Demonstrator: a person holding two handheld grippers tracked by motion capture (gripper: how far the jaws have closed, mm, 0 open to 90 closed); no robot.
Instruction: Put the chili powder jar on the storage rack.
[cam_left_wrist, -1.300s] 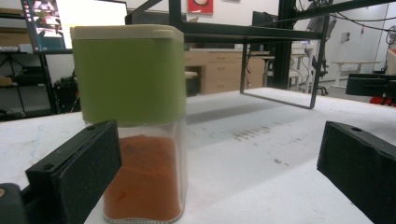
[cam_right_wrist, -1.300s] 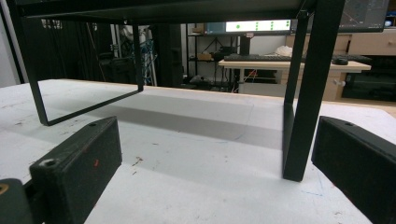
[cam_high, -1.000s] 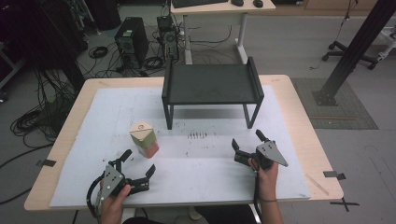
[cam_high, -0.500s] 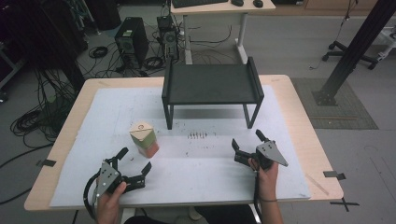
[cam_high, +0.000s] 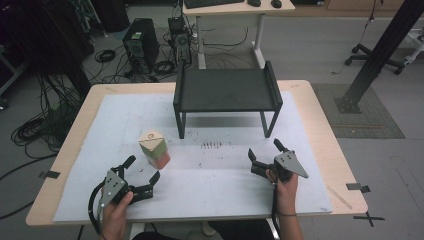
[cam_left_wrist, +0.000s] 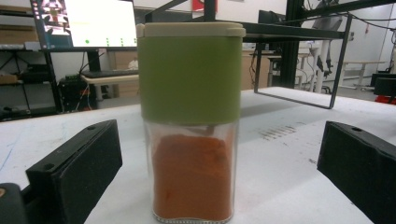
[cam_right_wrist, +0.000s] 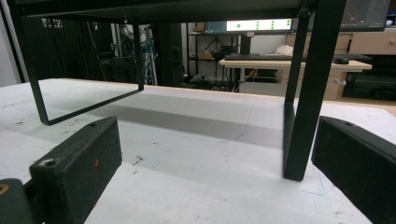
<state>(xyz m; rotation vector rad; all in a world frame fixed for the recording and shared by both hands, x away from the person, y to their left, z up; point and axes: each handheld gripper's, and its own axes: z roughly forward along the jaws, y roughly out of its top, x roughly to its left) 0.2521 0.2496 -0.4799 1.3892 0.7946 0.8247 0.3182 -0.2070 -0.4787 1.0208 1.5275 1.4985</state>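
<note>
A spice jar (cam_high: 154, 148) with a green sleeve, a beige lid and orange powder stands upright on the white mat. My left gripper (cam_high: 143, 168) is open just in front of it, near the table's front left. In the left gripper view the jar (cam_left_wrist: 191, 121) stands centred a little beyond the two black fingers (cam_left_wrist: 74, 172), which do not touch it. My right gripper (cam_high: 264, 149) is open at the front right and holds nothing. It faces the black rack (cam_high: 227, 90), whose near leg (cam_right_wrist: 303, 93) stands just ahead between the fingers.
The black rack stands on thin legs at the back middle of the mat (cam_high: 220, 185), with open room beneath it (cam_right_wrist: 187, 121). A row of small dark marks (cam_high: 215, 145) lies in front of it. Desks, computers and cables sit on the floor beyond the table.
My left gripper has edged slightly forward toward the jar. The right gripper and the jar have stayed where they were.
</note>
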